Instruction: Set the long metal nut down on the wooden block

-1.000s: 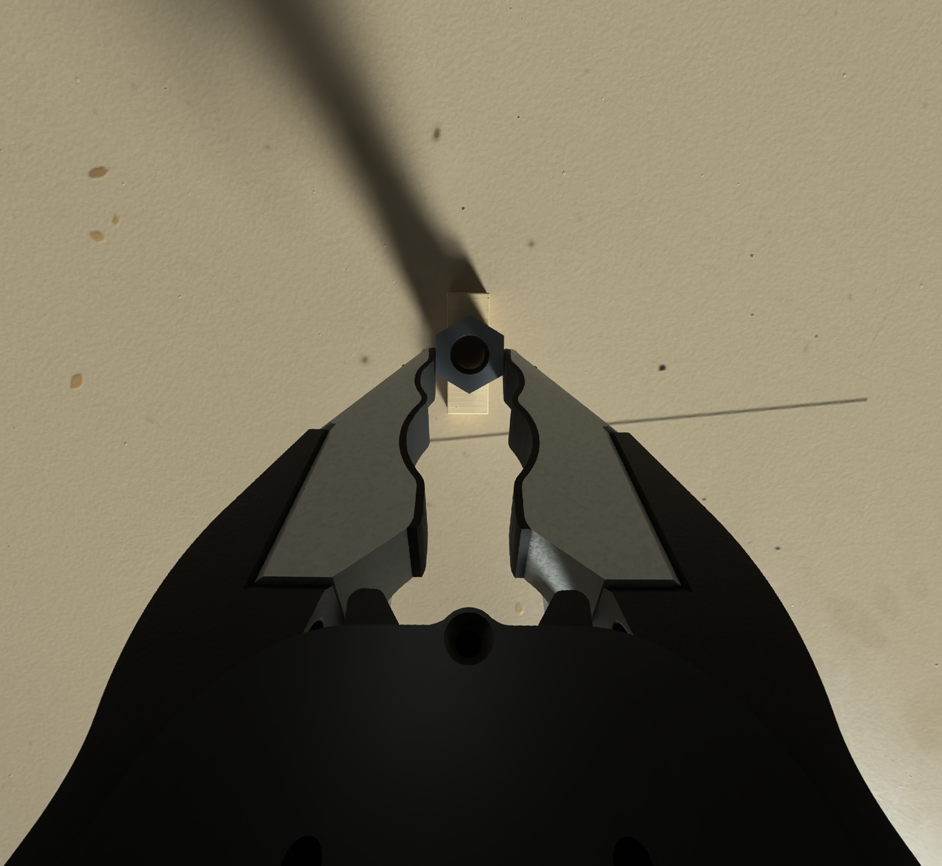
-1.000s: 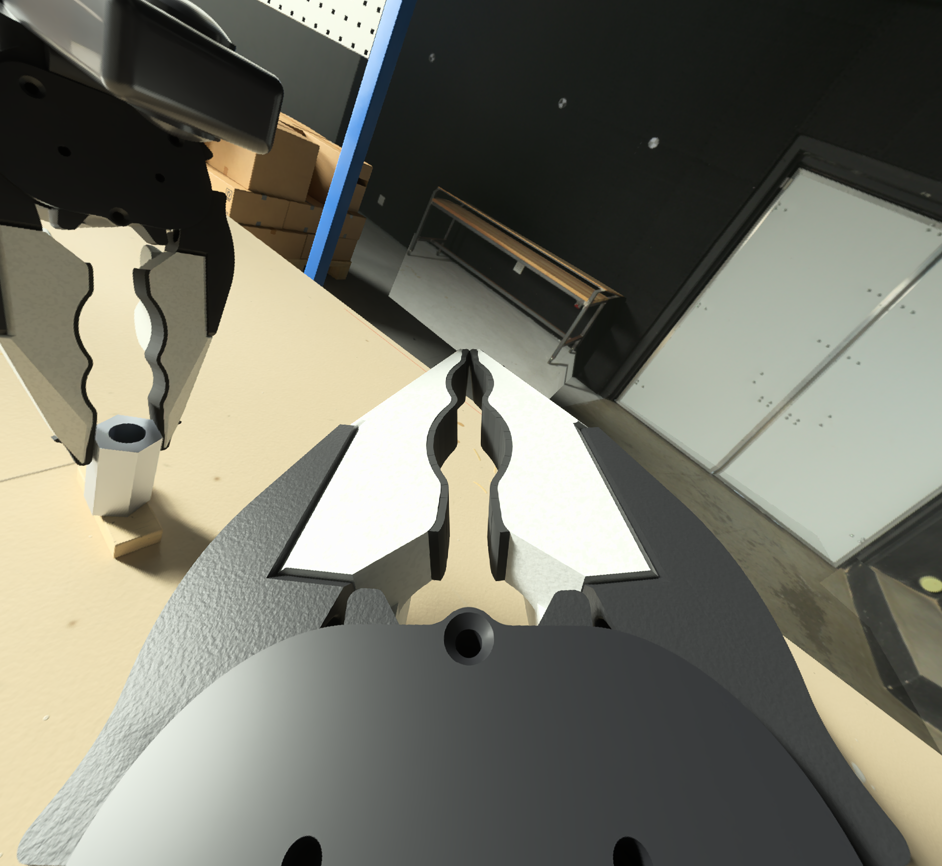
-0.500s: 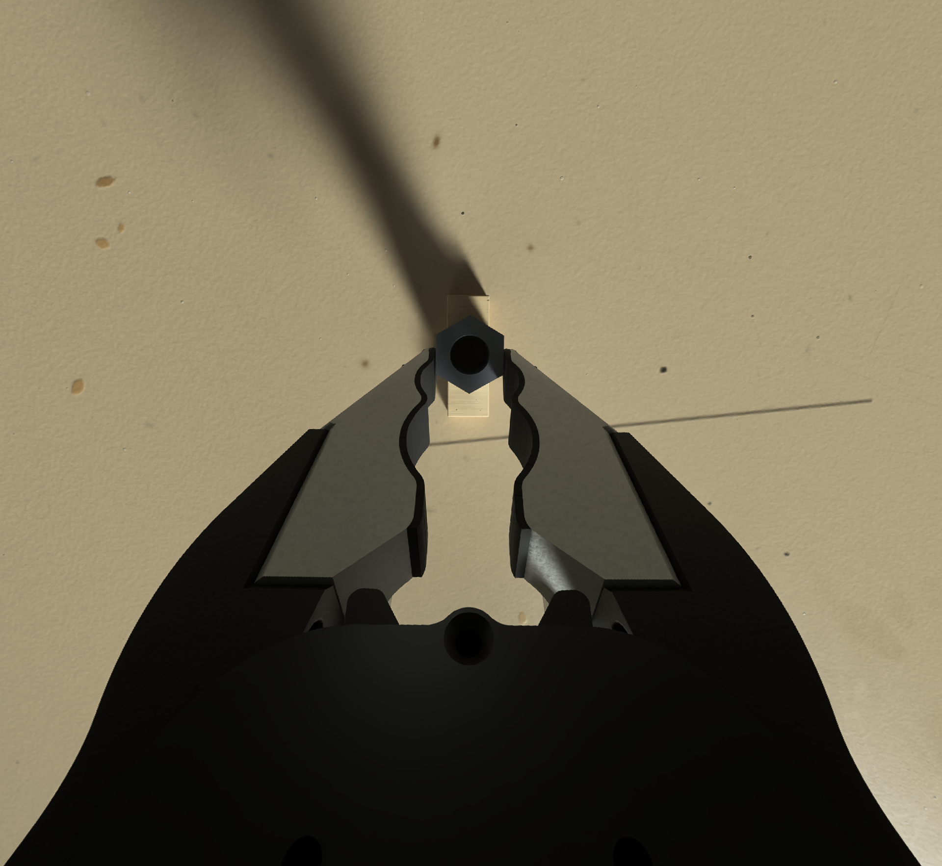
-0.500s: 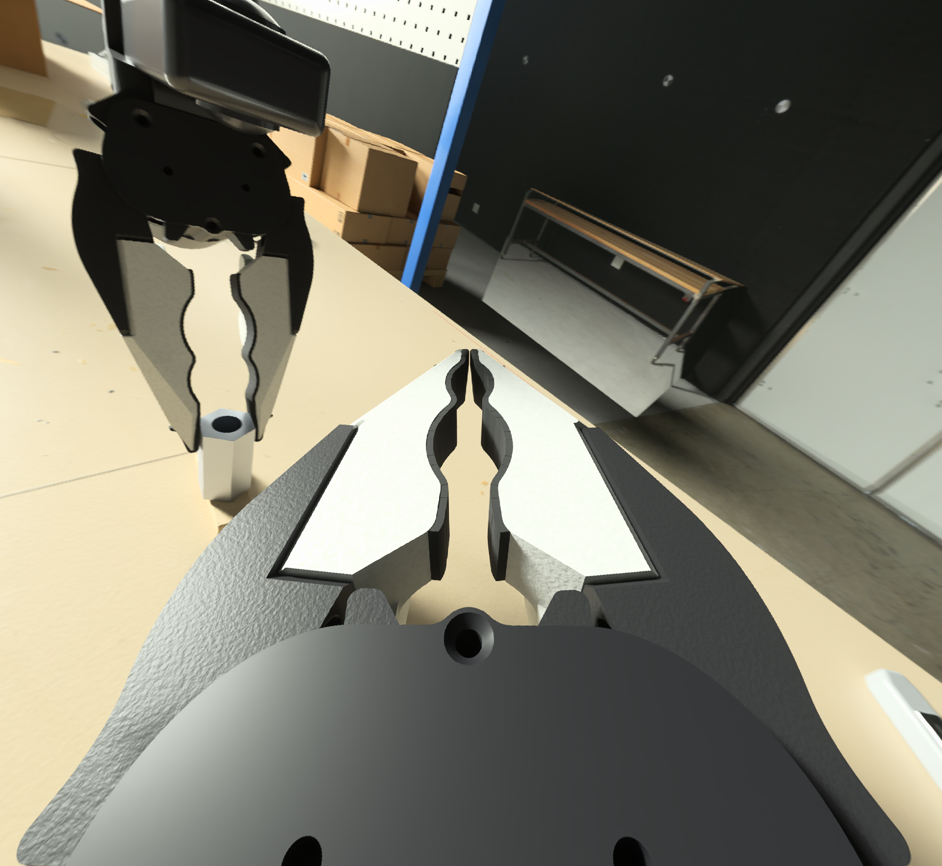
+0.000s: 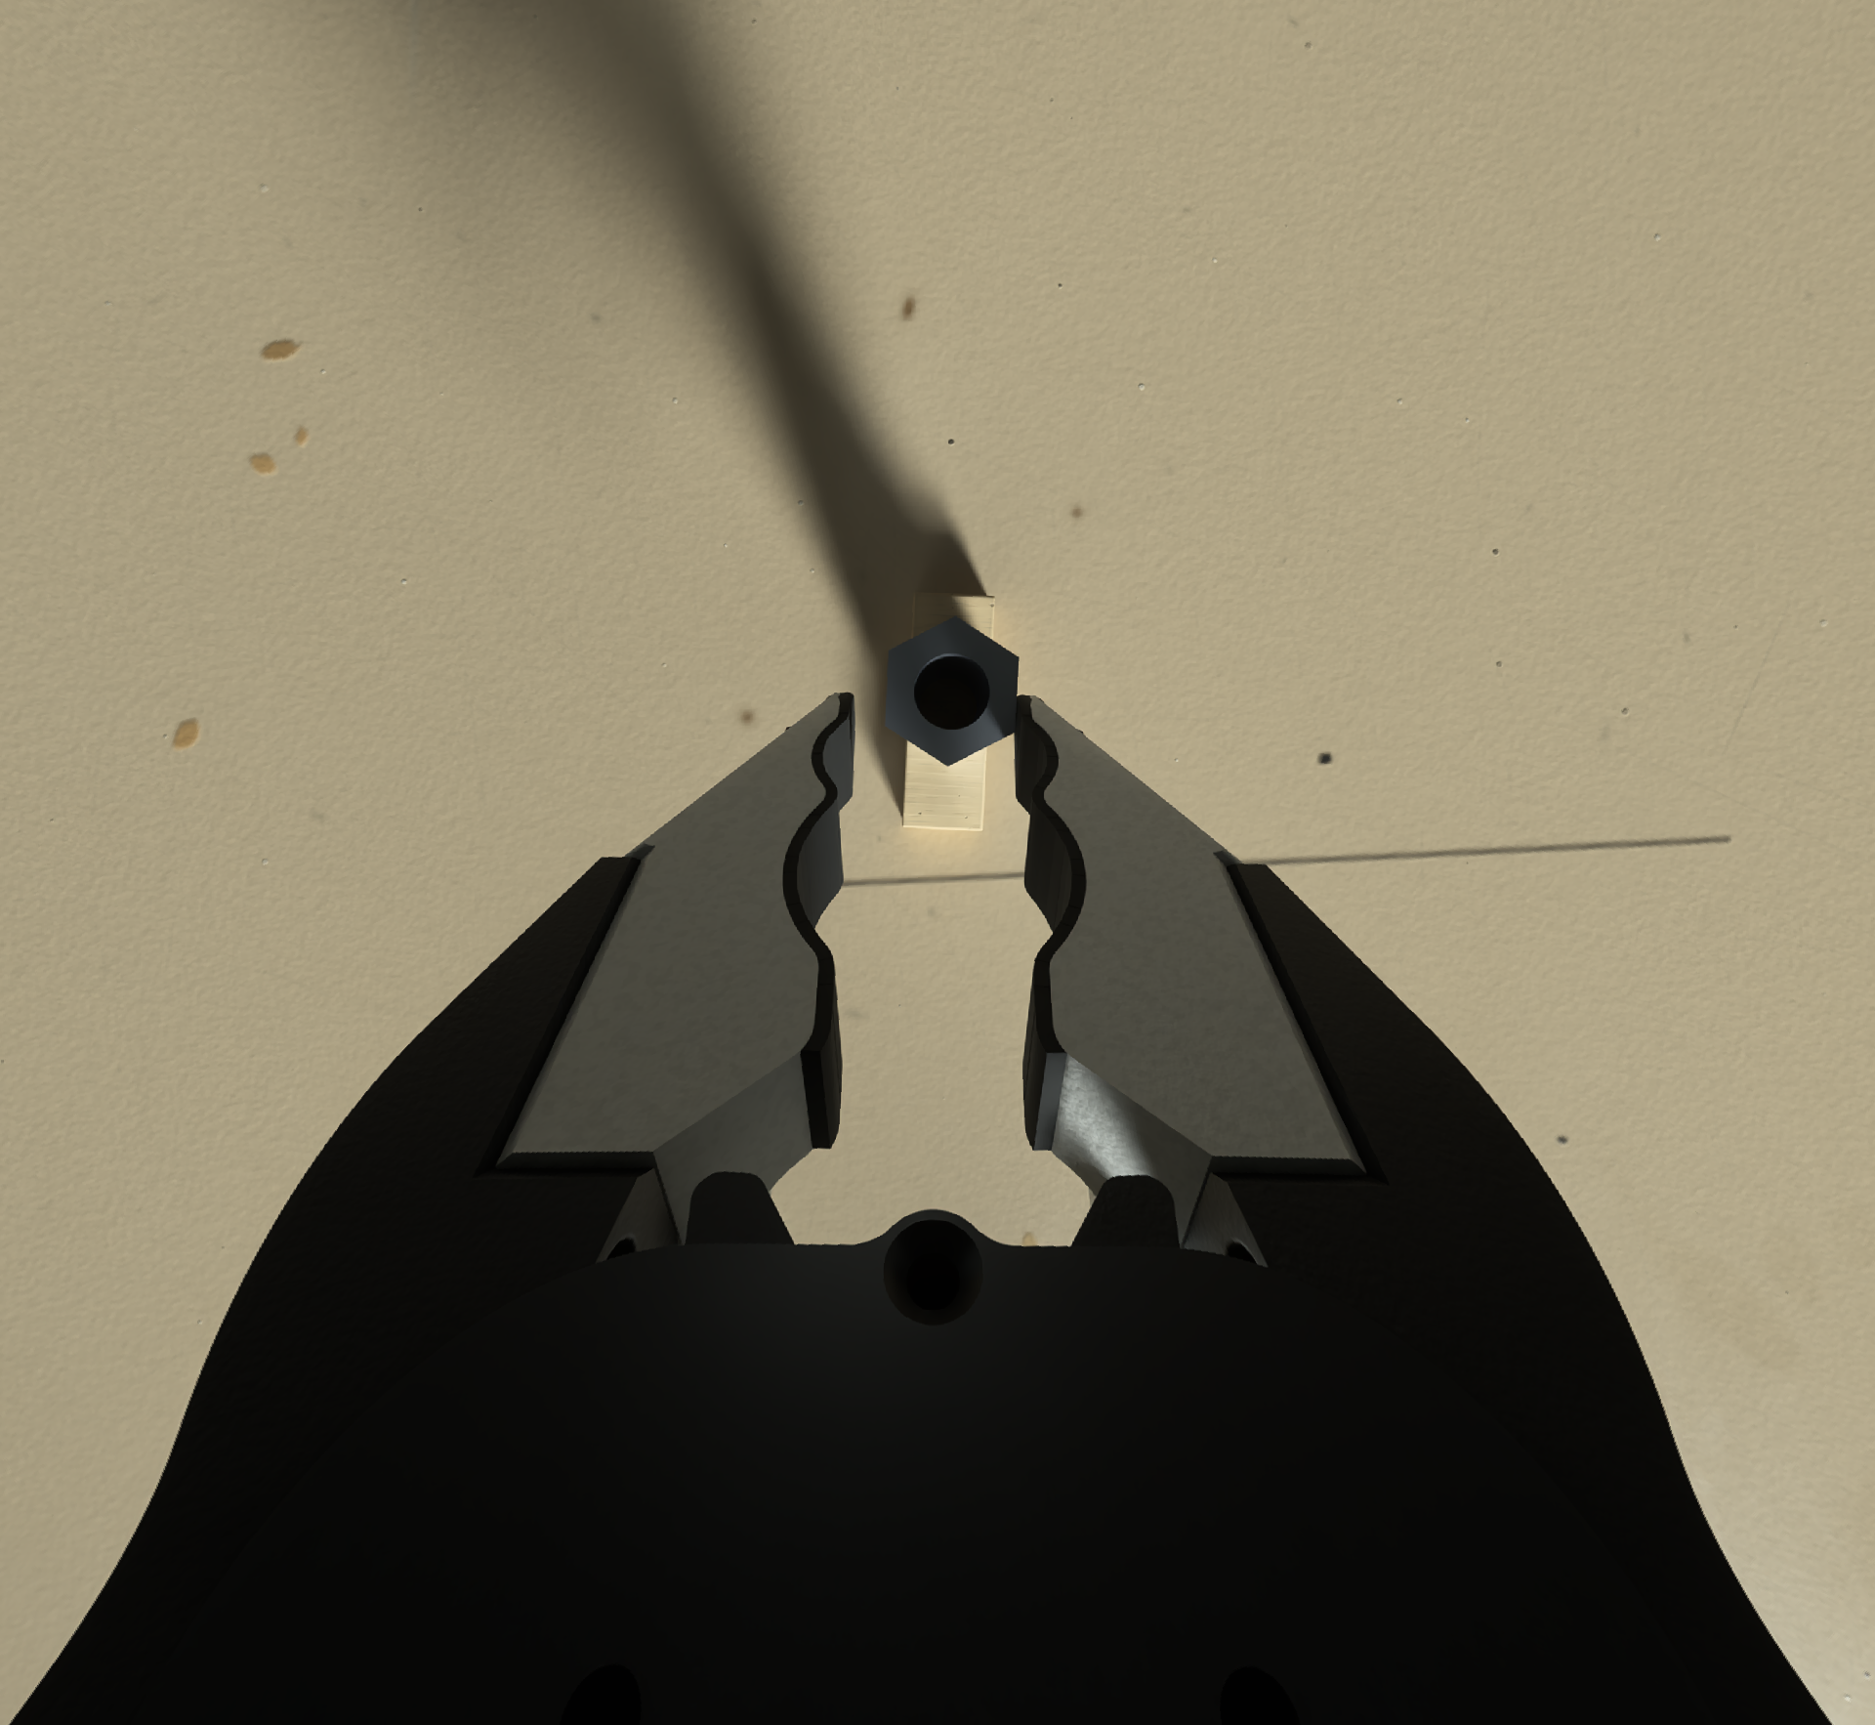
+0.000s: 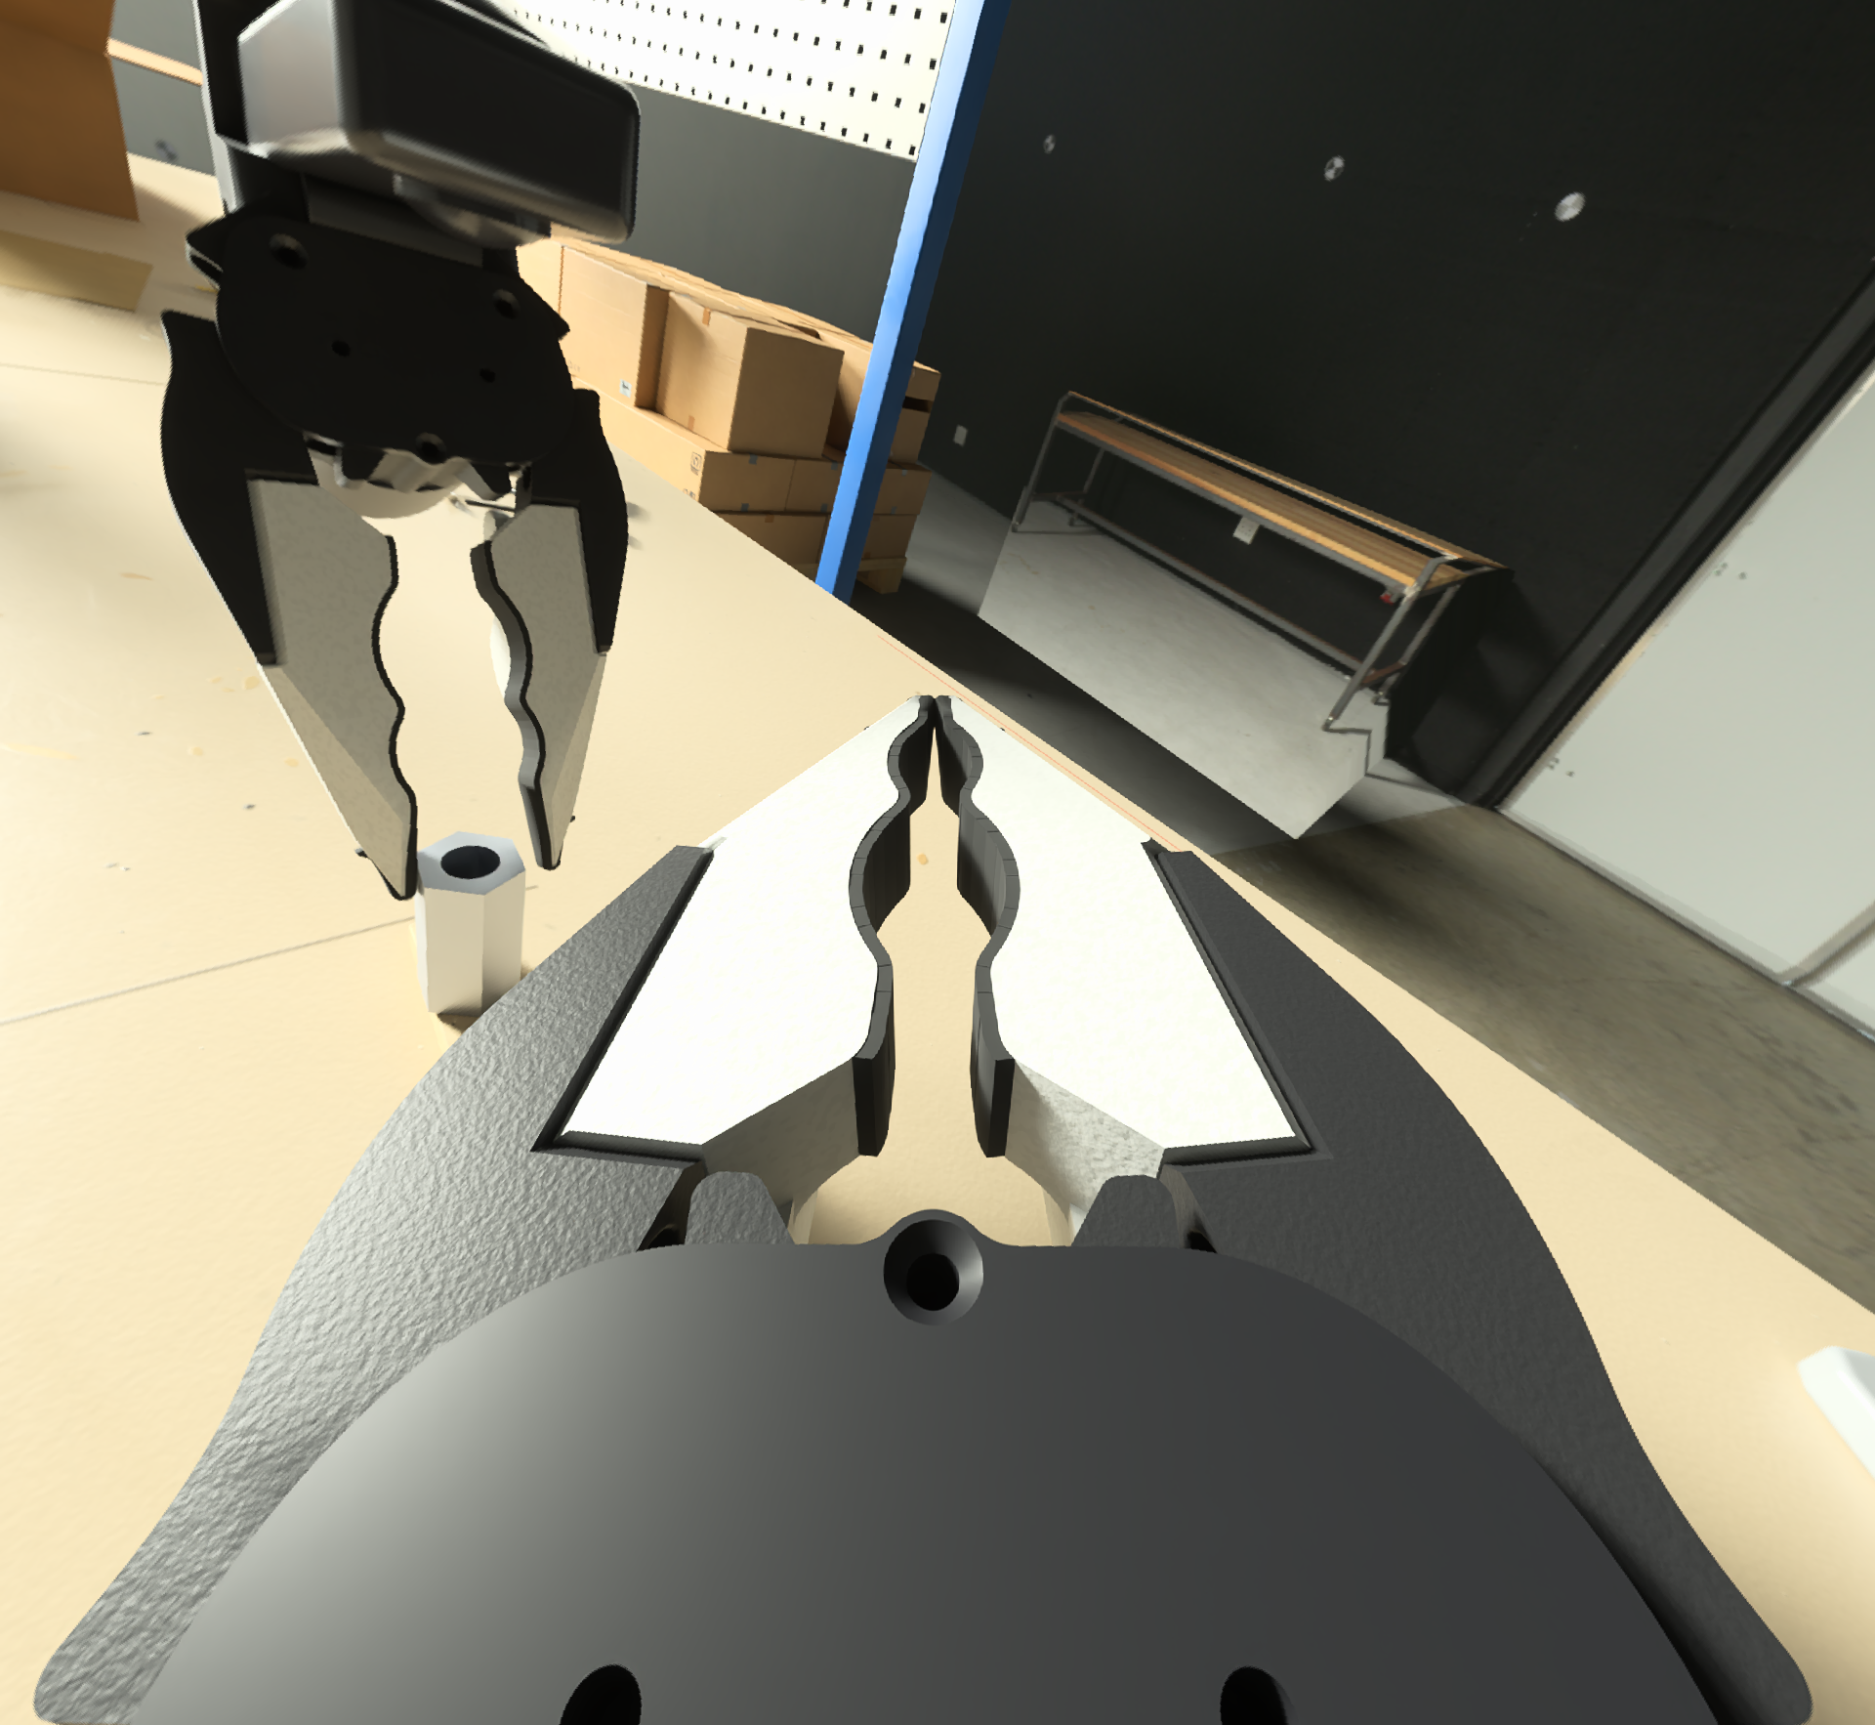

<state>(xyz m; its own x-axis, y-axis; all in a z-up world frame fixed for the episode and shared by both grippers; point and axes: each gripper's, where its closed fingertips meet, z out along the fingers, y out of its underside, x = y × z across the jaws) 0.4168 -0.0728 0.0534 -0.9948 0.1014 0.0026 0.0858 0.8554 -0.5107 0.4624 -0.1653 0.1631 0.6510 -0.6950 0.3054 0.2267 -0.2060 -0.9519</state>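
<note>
The long metal nut (image 5: 951, 691) stands upright on the wooden block (image 5: 944, 788), bore facing up, hexagonal in section. In the right wrist view the nut (image 6: 469, 933) rises as a tall pale column, its base hiding most of the block beneath it. The block is a small pale strip lying flat on the desk (image 5: 1420, 357), and the nut covers its middle part, leaving both short ends exposed.

Handling, as a judgement: the nut is rigid, smooth-sided steel and probably dense for its bulk. It will not deform under pressure, but the polished flats offer little friction. Being tall on a narrow base (and perched on a thin block), it is likely to topple if nudged sideways. The best hold is across two opposite flats, near the upper end, with the tips square to the faces.

The left claw (image 5: 933, 712) is spread: its two tips flank the top of the nut with a visible gap on each side, pinching nothing. The right wrist view confirms this, showing the left claw (image 6: 477, 849) hanging tip-down over the nut.

The right claw (image 6: 931, 712) is pressed together at the tips, empty, and sits well apart from the nut, pointing across the desk edge toward a bench (image 6: 1268, 499) and stacked cardboard boxes (image 6: 751, 398).

The placement appears complete; a straight upward retreat carries the least risk.
</note>
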